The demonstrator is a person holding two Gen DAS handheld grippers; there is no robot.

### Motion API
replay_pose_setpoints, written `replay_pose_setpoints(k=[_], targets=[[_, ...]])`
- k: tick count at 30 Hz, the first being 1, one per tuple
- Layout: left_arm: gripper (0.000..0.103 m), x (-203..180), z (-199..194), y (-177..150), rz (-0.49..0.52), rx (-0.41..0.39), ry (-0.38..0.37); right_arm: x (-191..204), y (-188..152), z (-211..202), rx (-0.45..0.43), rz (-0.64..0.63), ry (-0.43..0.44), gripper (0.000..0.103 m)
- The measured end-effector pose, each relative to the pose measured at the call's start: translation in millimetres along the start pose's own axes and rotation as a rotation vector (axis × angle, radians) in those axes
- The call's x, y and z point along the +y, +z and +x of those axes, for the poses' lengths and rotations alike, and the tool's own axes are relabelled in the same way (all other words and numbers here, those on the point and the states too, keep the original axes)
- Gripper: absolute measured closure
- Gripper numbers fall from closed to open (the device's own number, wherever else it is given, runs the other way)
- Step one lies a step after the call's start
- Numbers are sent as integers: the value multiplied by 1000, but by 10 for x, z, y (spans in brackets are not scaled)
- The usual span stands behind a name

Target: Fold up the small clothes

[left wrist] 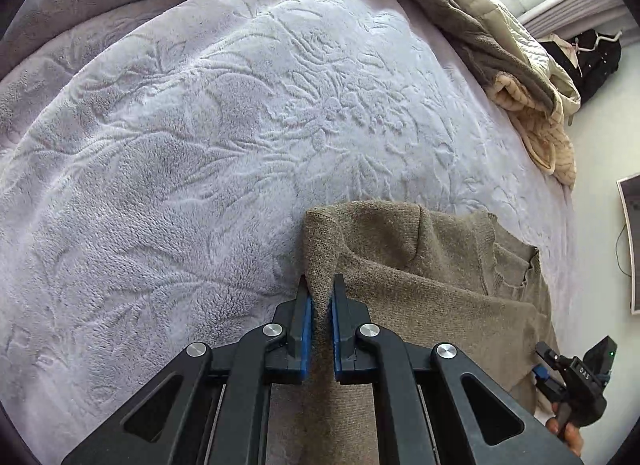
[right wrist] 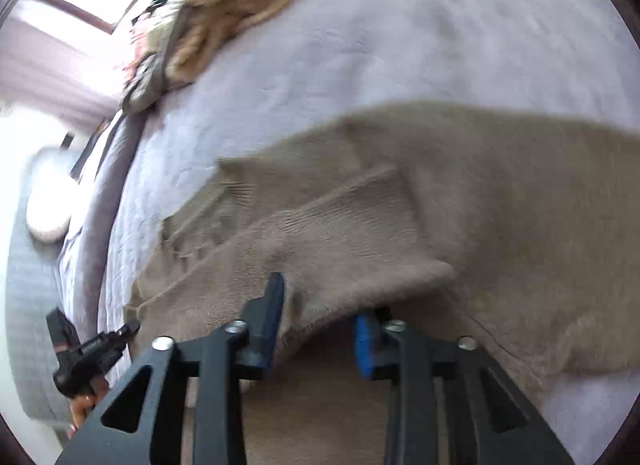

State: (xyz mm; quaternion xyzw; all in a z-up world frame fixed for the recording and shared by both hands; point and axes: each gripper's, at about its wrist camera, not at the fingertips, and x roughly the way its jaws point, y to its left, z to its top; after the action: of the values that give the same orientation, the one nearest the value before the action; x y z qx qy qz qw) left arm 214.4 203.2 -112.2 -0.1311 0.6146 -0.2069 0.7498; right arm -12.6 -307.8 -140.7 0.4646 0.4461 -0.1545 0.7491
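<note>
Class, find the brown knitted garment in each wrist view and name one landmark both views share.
Left wrist view: garment lower right, a fold pinched in the left gripper.
Right wrist view: garment across the middle, blurred.
Shared landmark: the lilac blanket beneath it.

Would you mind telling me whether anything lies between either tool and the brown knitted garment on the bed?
Nothing visible does. The left tool is already shut on a fold of the brown knitted garment, and the right tool has the garment's edge between its fingers.
</note>
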Motion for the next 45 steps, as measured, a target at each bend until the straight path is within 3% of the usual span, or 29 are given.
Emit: replay_pose_setpoints(k=[3,4,5,8,12,14,18,19,22,25,28,31,38,45], targets=[[94,-69,-73,-47,43,-11,6,-161,-44,-50,-12,113,84,54],[94,-93,-112,-56,57,-14,7,-165,-25,-51,-7,133,92,79],[94,-98,-161,-57,73,-21,10,-144,-16,-58,-3,135,105,96],[94,-172,-85,29,110,-21,39,-3,-78,-187,-37,101,128,96],[94,-76,79,71,104,-7,60,-232,-169,-104,-52,112,-59,96],[94,-86,27,56,119,-22,71,-306,-216,-142,-76,127,-51,97],[93,0,-158,2,142,-54,178,-129,-347,-308,-82,67,-172,90],[93,52,-202,-9,132,-52,182,-80,-391,-312,-69,64,-167,88],[93,186,-335,-68,103,-50,196,95,-659,-234,39,39,-9,81],[93,272,-435,-182,87,-52,216,493,-1096,91,203,-5,156,60],[93,352,-504,-328,72,-43,227,914,-1533,519,340,0,304,59],[93,381,-541,-463,77,-31,245,1311,-1818,902,390,24,379,59],[93,580,-767,-684,58,-30,257,1947,-1912,1203,339,-65,402,64],[93,556,-779,-725,91,-30,281,2206,-2191,1280,289,-320,237,64]])
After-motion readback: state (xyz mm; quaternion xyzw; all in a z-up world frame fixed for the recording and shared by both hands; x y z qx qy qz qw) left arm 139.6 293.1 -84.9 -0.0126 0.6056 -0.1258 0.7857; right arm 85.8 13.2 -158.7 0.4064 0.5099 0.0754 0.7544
